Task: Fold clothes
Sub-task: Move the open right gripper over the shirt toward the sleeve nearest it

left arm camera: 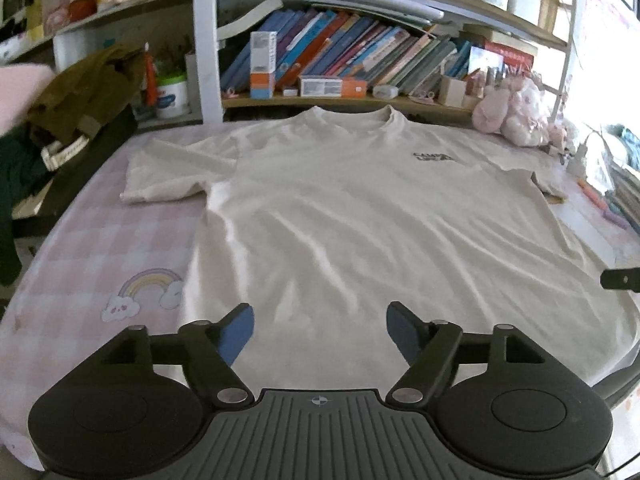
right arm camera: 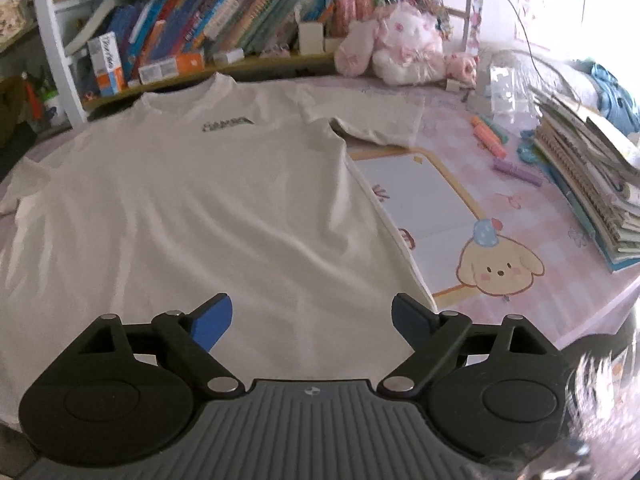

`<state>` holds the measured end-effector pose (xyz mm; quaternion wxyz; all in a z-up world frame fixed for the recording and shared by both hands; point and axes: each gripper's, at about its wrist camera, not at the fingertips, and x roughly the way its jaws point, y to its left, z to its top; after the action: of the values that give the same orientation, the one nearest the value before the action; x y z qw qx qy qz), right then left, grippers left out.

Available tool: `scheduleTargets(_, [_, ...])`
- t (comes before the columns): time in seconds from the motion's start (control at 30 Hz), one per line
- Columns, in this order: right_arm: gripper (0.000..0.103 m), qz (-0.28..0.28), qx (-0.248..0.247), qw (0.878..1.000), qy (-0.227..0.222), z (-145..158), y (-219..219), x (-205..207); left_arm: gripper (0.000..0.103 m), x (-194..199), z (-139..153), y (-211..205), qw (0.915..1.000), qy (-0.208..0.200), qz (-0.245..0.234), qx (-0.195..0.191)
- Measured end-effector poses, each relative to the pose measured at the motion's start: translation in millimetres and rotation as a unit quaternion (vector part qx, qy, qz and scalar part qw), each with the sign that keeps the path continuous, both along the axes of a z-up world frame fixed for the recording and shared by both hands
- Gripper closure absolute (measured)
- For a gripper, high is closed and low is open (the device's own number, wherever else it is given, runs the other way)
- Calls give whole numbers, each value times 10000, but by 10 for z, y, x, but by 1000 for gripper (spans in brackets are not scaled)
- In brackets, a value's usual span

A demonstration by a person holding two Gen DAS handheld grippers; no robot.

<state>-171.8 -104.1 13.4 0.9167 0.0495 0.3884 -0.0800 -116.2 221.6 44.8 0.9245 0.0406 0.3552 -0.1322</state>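
A cream T-shirt (left arm camera: 340, 208) lies spread flat, front up, on a pink checked table cover (left arm camera: 100, 240), collar toward the bookshelf, both sleeves out. A small dark logo (left arm camera: 434, 157) marks its chest. My left gripper (left arm camera: 320, 332) hovers over the shirt's lower hem, open, blue pads apart, nothing between them. In the right wrist view the same T-shirt (right arm camera: 192, 208) fills the left and centre. My right gripper (right arm camera: 312, 320) stands open above the hem near the shirt's right edge, holding nothing. A dark tip of the right gripper (left arm camera: 620, 279) shows at the left wrist view's right edge.
A bookshelf (left arm camera: 360, 56) full of books runs along the far side. Pink plush toys (right arm camera: 404, 44) sit at the back right. Markers (right arm camera: 488, 136), a stack of notebooks (right arm camera: 592, 176) and a white board (right arm camera: 420, 200) lie right of the shirt. Olive clothing (left arm camera: 84, 92) is piled at the left.
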Motion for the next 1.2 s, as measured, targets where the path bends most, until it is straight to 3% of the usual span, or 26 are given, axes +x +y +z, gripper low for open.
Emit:
scheduleTargets(0.2, [12, 219, -238, 9994, -91, 28, 162, -35, 21, -48, -47, -114, 9996, 38, -92, 267])
scheduleTargets(0.73, [8, 205, -211, 9994, 202, -68, 96, -13, 20, 51, -138, -330, 9987, 203, -323, 340])
scheduleTargets(1.2, [8, 428, -43, 9985, 331, -180, -339, 526, 19, 377, -205, -885, 9969, 413, -256, 619])
